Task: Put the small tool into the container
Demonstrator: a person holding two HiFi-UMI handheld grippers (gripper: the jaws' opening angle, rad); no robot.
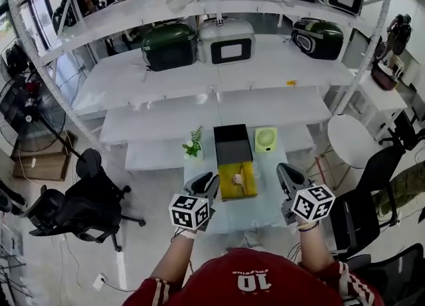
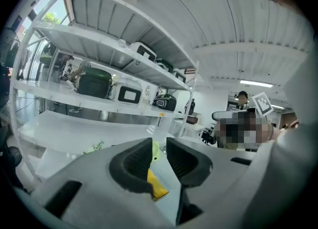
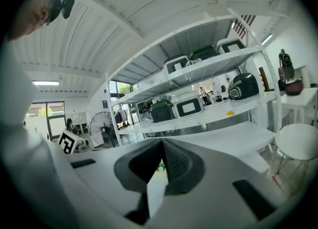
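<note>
On a small pale table [image 1: 262, 208] a black box-shaped container [image 1: 232, 143] stands at the far end. A yellow flat piece [image 1: 240, 190] lies right in front of it, with a small pale tool [image 1: 237, 179] on top. My left gripper [image 1: 207, 181] hovers just left of the yellow piece, jaws open with a narrow gap and nothing between them. Through that gap in the left gripper view [image 2: 159, 146] a corner of the yellow piece [image 2: 158, 189] shows. My right gripper [image 1: 284, 169] hangs to the right of the yellow piece; in its own view [image 3: 162, 146] the jaws meet at the tips, holding nothing.
A small green fan [image 1: 265, 139] stands right of the container and a little potted plant [image 1: 194, 144] left of it. White shelves [image 1: 219, 79] with green and white cases rise behind. A black office chair [image 1: 86, 198] is at the left, another chair [image 1: 362, 205] at the right.
</note>
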